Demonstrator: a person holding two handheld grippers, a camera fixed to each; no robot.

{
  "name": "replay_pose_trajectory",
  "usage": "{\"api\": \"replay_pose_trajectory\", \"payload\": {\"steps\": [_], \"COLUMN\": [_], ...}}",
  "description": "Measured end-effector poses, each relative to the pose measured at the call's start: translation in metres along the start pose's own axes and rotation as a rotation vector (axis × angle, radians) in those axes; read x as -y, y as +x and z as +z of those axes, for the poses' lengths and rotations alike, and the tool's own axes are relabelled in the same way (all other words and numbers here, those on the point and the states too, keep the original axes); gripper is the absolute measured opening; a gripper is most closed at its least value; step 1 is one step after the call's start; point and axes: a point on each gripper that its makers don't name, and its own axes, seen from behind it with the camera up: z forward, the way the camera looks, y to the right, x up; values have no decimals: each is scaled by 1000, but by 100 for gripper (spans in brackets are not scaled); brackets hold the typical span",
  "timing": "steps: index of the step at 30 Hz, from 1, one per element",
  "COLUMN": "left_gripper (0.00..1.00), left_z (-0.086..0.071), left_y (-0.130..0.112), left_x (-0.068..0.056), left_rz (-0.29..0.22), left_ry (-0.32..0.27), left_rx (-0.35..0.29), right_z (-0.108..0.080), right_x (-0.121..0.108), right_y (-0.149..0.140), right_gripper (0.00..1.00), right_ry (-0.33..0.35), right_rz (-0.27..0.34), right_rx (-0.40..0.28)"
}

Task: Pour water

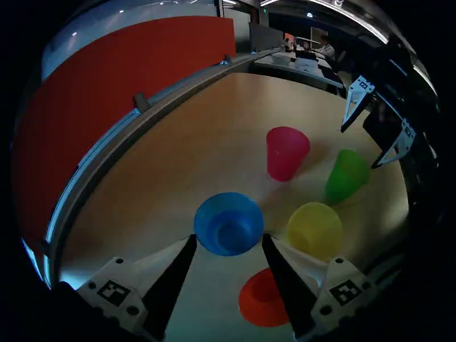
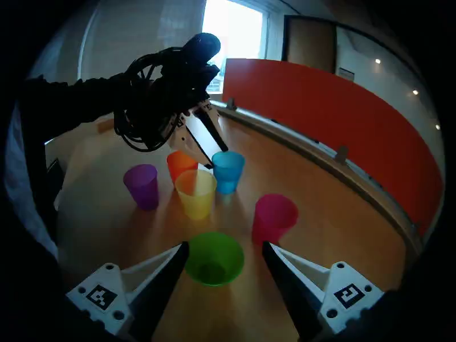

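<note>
The left gripper view is looking forward and down along the left gripper, sitting close over the blue cup between its fingers, with the red partition running along its left. The right gripper view is facing roughly the opposite way from the right gripper, close above the green cup, the partition on its right. Both are taking in those cups, the yellow cup and the pink cup on the wooden table, and each is catching the other gripper farther off.

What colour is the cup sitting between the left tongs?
The cup is blue; the left gripper view shows it best.
</note>
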Motion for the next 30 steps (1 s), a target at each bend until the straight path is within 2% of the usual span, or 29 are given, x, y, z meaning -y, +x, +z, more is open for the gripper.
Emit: {"api": "replay_pose_trajectory", "payload": {"steps": [12,30], "left_gripper": [85,85], "left_z": [8,21], "left_y": [-1,0], "left_x": [0,1], "left_rz": [-8,11], "left_ry": [0,-2], "left_rx": [23,38], "right_z": [6,15], "right_x": [-2,5], "right_y": [-2,-14], "right_gripper": [99,99], "right_ry": [5,35], "right_rz": [-2,13], "right_rx": [6,30]}}
